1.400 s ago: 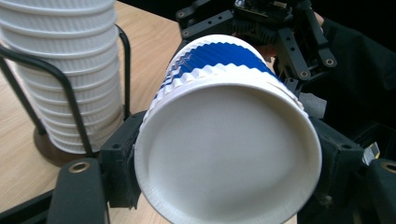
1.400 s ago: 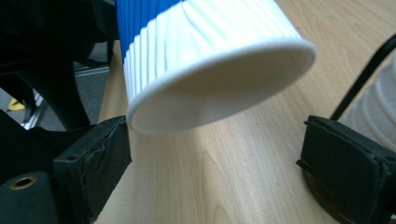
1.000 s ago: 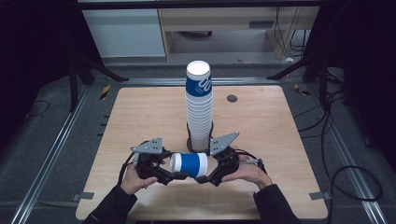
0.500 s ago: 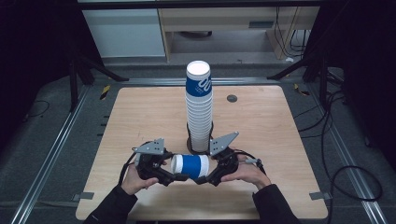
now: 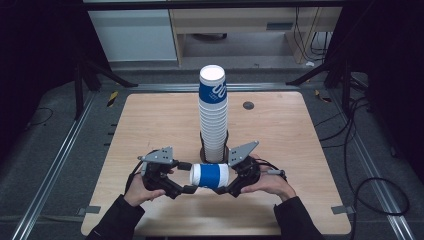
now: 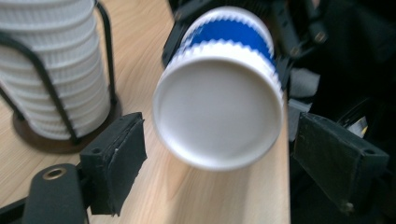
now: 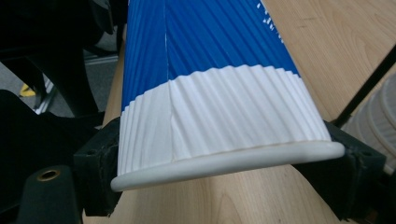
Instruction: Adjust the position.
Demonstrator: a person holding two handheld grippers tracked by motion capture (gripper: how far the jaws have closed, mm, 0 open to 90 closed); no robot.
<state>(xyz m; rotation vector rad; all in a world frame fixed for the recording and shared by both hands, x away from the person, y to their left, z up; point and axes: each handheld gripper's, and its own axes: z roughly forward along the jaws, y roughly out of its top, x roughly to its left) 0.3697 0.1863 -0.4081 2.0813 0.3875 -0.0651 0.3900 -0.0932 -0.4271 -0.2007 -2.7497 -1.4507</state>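
One cup [image 5: 210,175] sideways between both grippers, base toward left gripper [image 6: 219,154]. Right gripper [image 7: 229,179] clamped at rim; left jaws spread, seemingly clear of it.

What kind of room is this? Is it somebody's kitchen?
Probably not a kitchen. It looks like a lab or workshop for recording. A bare wooden table stands among metal floor rails, black stand legs and loose cables. On the table there is a tall stack of paper cups.

Light wooden table [image 5: 150,125] — cup stack [image 5: 213,115] in black holder [image 5: 214,152].
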